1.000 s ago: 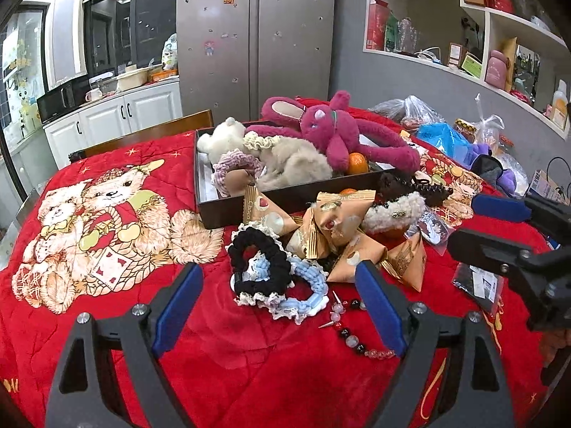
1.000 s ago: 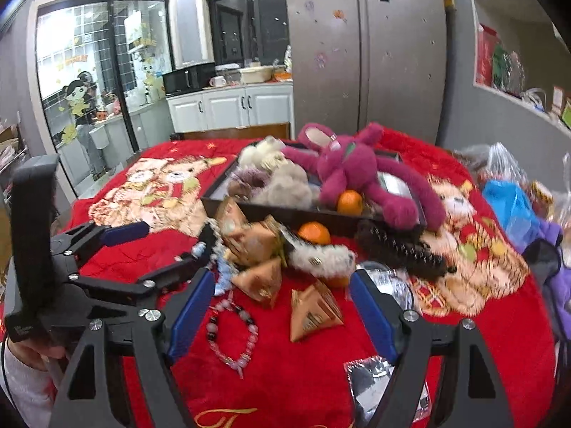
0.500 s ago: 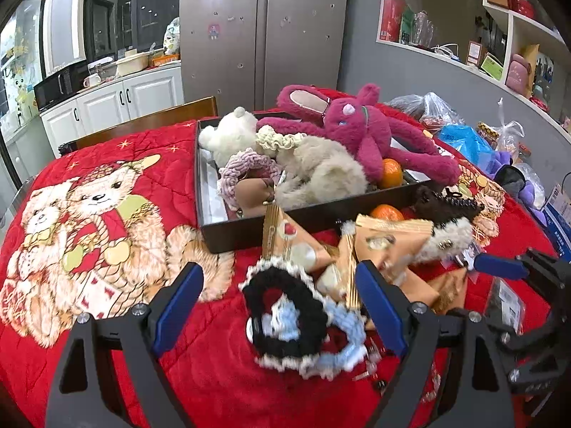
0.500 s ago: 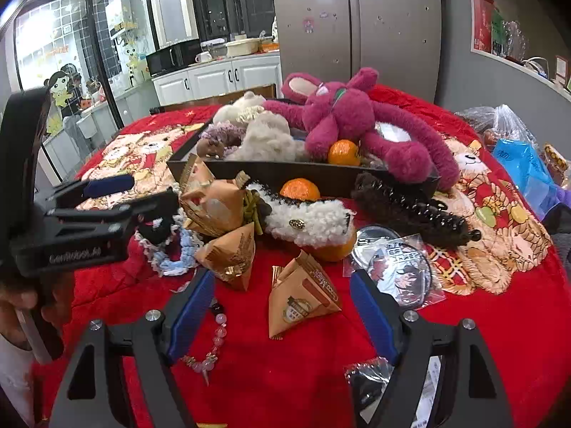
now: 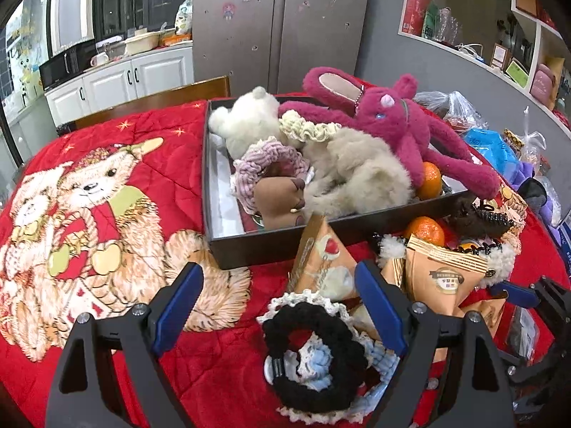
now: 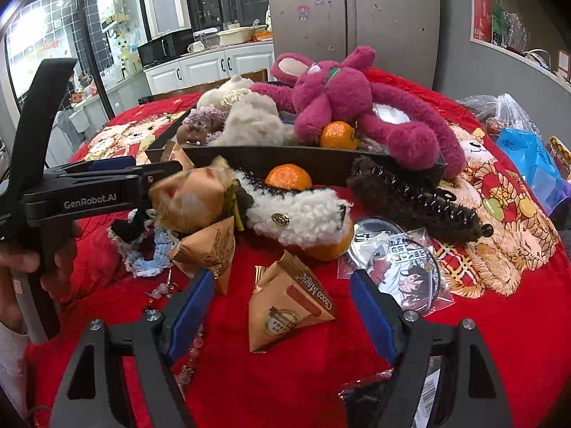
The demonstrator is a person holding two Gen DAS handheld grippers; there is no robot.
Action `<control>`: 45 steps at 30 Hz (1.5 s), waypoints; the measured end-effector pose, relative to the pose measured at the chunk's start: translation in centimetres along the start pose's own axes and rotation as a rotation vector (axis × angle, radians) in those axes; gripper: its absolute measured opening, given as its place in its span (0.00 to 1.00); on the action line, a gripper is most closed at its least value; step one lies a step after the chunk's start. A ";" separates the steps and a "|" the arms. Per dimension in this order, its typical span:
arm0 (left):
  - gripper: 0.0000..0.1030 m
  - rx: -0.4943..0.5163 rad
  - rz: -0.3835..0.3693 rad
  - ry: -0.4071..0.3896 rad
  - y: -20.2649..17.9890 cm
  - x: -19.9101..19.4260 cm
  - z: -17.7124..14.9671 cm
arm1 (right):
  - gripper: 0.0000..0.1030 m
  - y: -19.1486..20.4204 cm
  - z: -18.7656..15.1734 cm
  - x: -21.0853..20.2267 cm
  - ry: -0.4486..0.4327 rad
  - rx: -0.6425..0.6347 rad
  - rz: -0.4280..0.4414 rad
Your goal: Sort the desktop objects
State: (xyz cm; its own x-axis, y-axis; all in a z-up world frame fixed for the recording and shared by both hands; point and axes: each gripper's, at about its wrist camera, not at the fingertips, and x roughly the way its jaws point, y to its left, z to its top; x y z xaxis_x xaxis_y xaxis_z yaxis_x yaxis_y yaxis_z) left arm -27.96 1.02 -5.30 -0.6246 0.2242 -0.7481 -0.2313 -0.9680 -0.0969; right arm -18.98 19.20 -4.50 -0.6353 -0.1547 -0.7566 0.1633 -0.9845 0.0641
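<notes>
A dark box point(image 5: 249, 249) on the red blanket holds plush toys, with a magenta rabbit point(image 5: 392, 125) on top. In front lie a black scrunchie point(image 5: 314, 356), orange snack packets point(image 5: 321, 264), tangerines point(image 6: 288, 177) and a fluffy white hair clip point(image 6: 303, 214). My left gripper point(image 5: 278, 306) is open, its fingers point(image 5: 178, 303) straddling the scrunchie. My right gripper point(image 6: 282, 306) is open around a triangular Choco Magic packet point(image 6: 285, 306). The left gripper also shows in the right wrist view point(image 6: 157, 174), at the packets.
A dark bristly hair clip point(image 6: 410, 199), a round anime badge in plastic point(image 6: 399, 267) and a bead bracelet point(image 6: 189, 353) lie on the blanket. Plastic bags point(image 6: 528, 153) sit at the right. A fridge point(image 5: 282, 25) and cabinets stand behind.
Both grippers have moved forward and lower toward the pile. The scrunchie now lies between the left fingers, and the triangular packet between the right fingers.
</notes>
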 end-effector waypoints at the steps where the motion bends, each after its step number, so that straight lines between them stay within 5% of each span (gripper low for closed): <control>1: 0.84 -0.001 -0.010 0.000 0.0 0.2 0.0 | 0.78 0.1 0.0 0.1 0.001 -0.001 -0.001; 7: 0.54 -0.008 -0.076 0.033 -0.3 0.8 -0.1 | 0.78 -0.2 0.1 0.5 0.003 0.021 0.010; 10: 0.36 0.006 -0.085 0.034 -1.0 0.5 -0.2 | 0.64 0.0 0.0 0.9 0.025 0.015 0.007; 11: 0.36 0.024 -0.074 0.034 -1.4 0.4 -0.2 | 0.49 0.1 -0.1 1.3 0.047 0.013 0.002; 12: 0.36 0.038 -0.059 0.032 -1.7 0.3 -0.2 | 0.47 0.2 -0.1 1.6 0.060 0.005 -0.021; 32: 0.22 0.032 -0.047 -0.017 -2.0 -2.8 -0.1 | 0.41 1.6 0.7 -1.8 -0.028 -0.035 -0.005; 35: 0.14 0.029 -0.055 -0.036 -2.1 -3.9 0.3 | 0.41 1.8 1.1 -2.5 -0.047 -0.040 -0.008; 37: 0.00 0.032 -0.063 -0.047 -2.3 -4.6 0.5 | 0.41 1.9 1.3 -2.9 -0.058 -0.042 -0.014; 45: 0.00 0.066 -0.071 -0.091 -3.6 -6.9 1.0 | 0.41 2.3 2.7 -4.7 -0.102 -0.046 -0.026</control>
State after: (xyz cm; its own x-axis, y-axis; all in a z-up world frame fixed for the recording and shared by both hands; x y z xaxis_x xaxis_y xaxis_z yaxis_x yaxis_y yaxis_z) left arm -23.54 3.04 0.87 -0.6694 0.3045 -0.6776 -0.3240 -0.9405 -0.1025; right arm -17.66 17.46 0.94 -0.7133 -0.1386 -0.6870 0.1781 -0.9839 0.0136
